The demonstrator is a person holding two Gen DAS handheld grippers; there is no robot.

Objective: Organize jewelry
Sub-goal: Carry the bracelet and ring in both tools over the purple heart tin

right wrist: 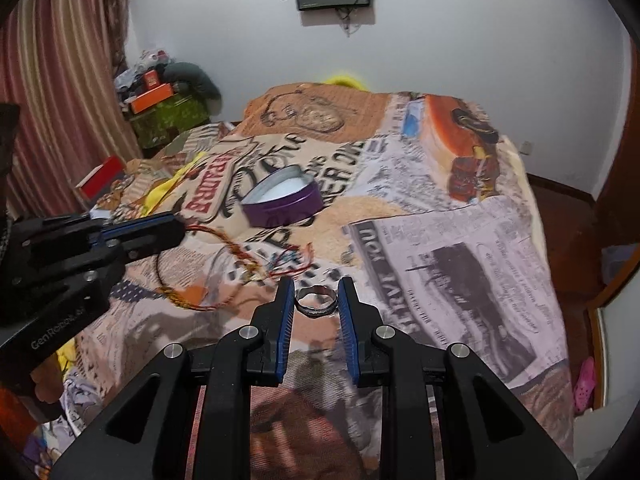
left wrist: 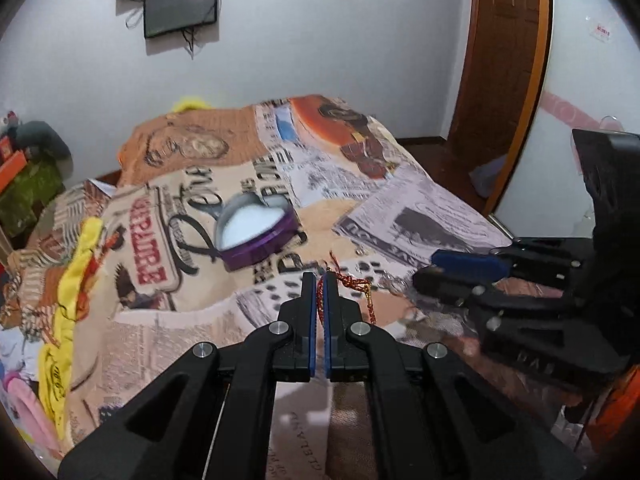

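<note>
On the left of the right wrist view, the left gripper is seen with its jaws pinched together on a red-and-gold thread bracelet, whose loop trails down onto the printed bedspread. In the left wrist view the same thread is clamped between the blue pads. Further right, at the centre, a heart-shaped purple tin is set open on the bedspread, and its white lining appears bare, so nothing is judged to be stored yet. Below it, the right gripper is held narrow on a dark metal ring, which is gripped across its width and carried just above the cloth. Both pieces are thus picked up but well apart from the tin; placing them inside is judged to be what remains, along with some small items that are left blurred on the cloth near the bracelet.

As for writing, "GenRobot.ai" is read on the left gripper's body. On the bedspread, red block letters in a frame are seen upside down, then "ER ONE" beside the tin, and "YOU" in the newspaper print at right. "CLELAND" is legible in the left wrist view.
</note>
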